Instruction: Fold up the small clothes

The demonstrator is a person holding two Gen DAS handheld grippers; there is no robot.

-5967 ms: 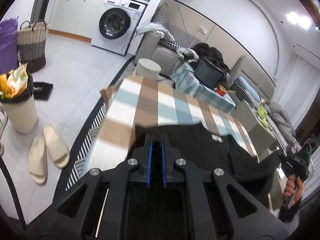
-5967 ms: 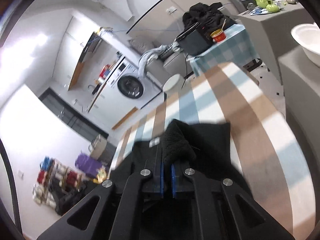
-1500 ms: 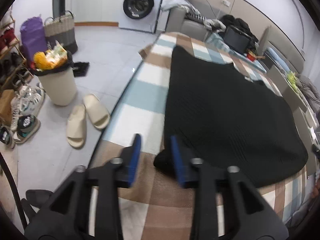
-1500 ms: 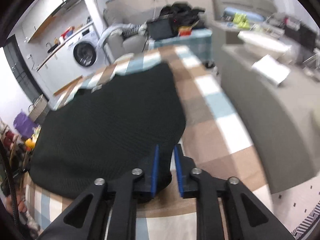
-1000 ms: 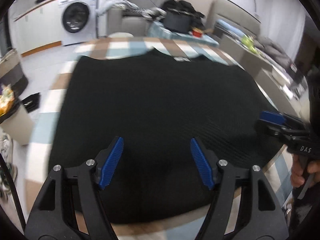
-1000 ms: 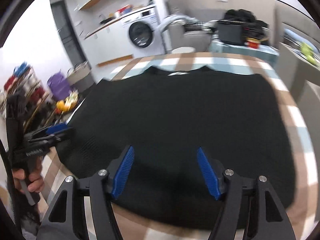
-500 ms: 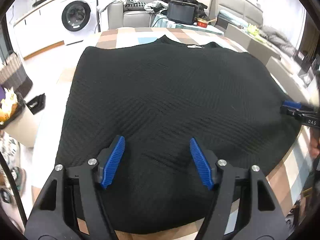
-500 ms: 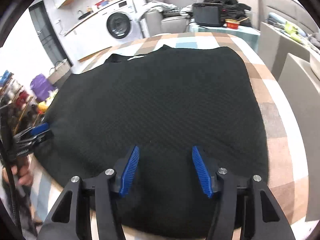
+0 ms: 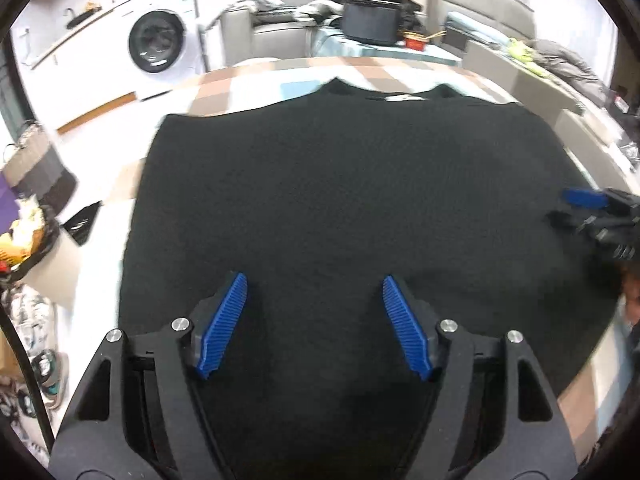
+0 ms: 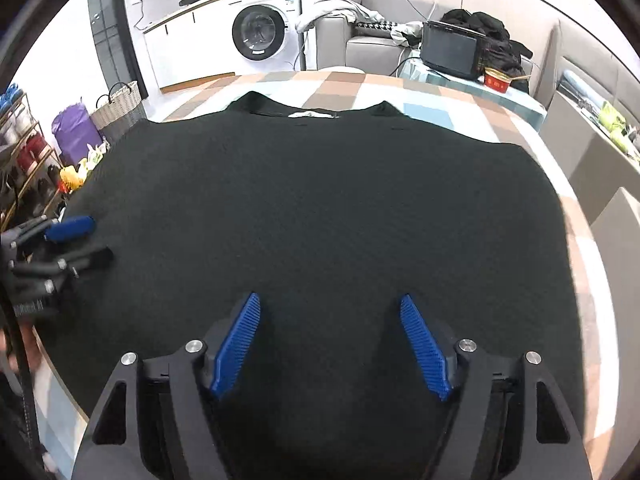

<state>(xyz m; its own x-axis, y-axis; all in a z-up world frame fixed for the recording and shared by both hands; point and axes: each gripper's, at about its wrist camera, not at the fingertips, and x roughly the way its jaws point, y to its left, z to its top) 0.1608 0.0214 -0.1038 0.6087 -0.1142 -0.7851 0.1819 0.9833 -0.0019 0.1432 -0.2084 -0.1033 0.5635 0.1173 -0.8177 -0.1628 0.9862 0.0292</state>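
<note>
Bright, even indoor light, and both fisheye views bend hard at the dark rims. The left wrist view smears with motion blur, the right one sharper. The black sweater [image 10: 320, 208] swallows detail, barely any shadow showing.

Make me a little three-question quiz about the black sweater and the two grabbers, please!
1. True or false: the black sweater is folded in half on the checked tablecloth.
2. The left gripper is: A) open, B) shut on the sweater, C) out of view.
3. Fill the gap: the white neck label lies at the sweater's ___ edge, toward the washing machine.

Key
1. False: it lies spread flat in one layer.
2. A: its jaws stand wide apart, as do those of the right gripper.
3. Far.
</note>
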